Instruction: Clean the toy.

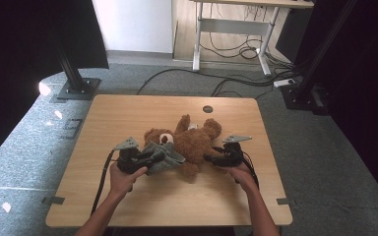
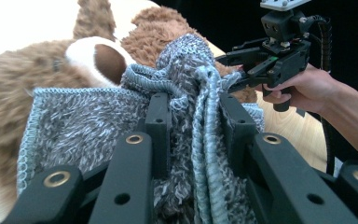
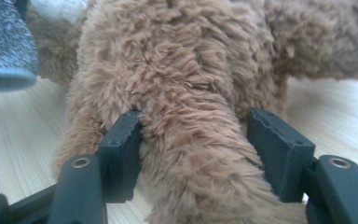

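Between the jaws of the left gripper (image 2: 189, 133) sits a bunched fold of grey knitted cloth (image 2: 98, 126), and the jaws are clamped on it: in the left gripper view the fabric is pinched into a tight ridge with its pale blue edging running up between the two black jaws. From the high view, that gripper (image 1: 153, 158) lies low over the tabletop (image 1: 128, 113), held by the person's left hand (image 1: 123, 178), with the cloth (image 1: 165, 156) spread against the head end of a brown teddy bear (image 1: 192, 142). The bear's white muzzle (image 2: 98, 56) shows just behind the cloth in the left gripper view.

On the other side, the right gripper (image 3: 193, 154) straddles one furry limb of the bear (image 3: 182, 84). Its jaws stand apart; the left jaw touches the fur, while the right jaw is clear of it, so nothing is gripped. In the high view the right gripper (image 1: 211, 158) points in from the right toward the bear's lower body, held by the right hand (image 1: 241, 174), and the same gripper (image 2: 235, 70) appears beyond the cloth in the left gripper view.

The bear lies on its back near the middle of the wooden tabletop, limbs spread, with the two grippers on either flank. Beyond the tabletop, cables (image 1: 236, 83) trail across a grey carpet (image 1: 24, 142).
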`<state>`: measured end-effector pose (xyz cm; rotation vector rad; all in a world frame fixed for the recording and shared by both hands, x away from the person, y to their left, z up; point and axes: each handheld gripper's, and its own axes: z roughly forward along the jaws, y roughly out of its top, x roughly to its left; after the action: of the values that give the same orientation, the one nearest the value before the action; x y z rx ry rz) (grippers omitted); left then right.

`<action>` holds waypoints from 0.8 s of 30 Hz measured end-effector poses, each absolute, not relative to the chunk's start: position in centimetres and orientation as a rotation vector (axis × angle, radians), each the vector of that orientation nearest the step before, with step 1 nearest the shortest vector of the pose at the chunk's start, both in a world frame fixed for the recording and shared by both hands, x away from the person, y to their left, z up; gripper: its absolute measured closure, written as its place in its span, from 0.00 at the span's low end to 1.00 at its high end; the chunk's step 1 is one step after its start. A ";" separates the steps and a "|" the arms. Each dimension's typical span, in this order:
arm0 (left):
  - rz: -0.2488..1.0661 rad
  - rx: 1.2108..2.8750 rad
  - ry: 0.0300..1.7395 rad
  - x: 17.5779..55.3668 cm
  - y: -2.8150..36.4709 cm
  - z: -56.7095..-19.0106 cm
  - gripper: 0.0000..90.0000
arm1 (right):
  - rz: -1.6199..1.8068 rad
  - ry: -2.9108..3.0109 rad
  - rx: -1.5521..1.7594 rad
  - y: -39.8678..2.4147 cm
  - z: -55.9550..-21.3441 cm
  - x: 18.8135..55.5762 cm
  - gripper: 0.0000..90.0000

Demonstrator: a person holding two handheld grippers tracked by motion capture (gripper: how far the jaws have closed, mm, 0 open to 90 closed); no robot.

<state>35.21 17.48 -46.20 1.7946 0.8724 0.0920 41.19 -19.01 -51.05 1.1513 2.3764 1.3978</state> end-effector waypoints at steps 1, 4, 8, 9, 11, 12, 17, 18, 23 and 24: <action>0.090 1.800 0.870 35.3 17.2 -46.3 0.76 | 1.398 2.376 1.151 -19.0 -51.0 41.2 0.41; 0.081 1.810 0.869 35.4 16.6 -46.6 0.76 | 1.363 2.392 1.138 -18.6 -51.6 41.0 0.42; 0.085 1.817 0.869 35.5 16.5 -46.7 0.76 | 1.375 2.402 1.142 -18.4 -51.8 41.1 0.59; 0.084 1.816 0.868 35.5 16.5 -46.7 0.76 | 1.413 2.391 1.153 -18.3 -51.7 41.0 0.68; 0.074 1.814 0.863 35.5 16.4 -46.7 0.76 | 1.423 2.377 1.168 -18.2 -51.6 40.9 0.70; 0.073 1.816 0.859 35.5 16.2 -46.8 0.76 | 1.434 2.362 1.180 -18.1 -51.5 40.9 0.71; 0.047 1.827 0.827 36.2 14.4 -46.8 0.76 | 1.522 2.322 1.226 -17.4 -51.4 40.8 0.72; 0.037 1.831 0.816 36.7 13.3 -46.8 0.76 | 1.548 2.323 1.219 -16.9 -51.4 40.7 0.72; -0.023 1.831 0.811 37.7 11.3 -47.1 0.76 | 1.567 2.301 1.228 -16.3 -51.5 40.6 0.72; -0.031 1.837 0.807 37.8 10.8 -47.2 0.76 | 1.567 2.301 1.228 -16.3 -51.5 40.6 0.72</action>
<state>37.82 10.83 -47.24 1.8366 0.8075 -0.0306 40.62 -16.29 -51.47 1.2284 2.3005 1.5669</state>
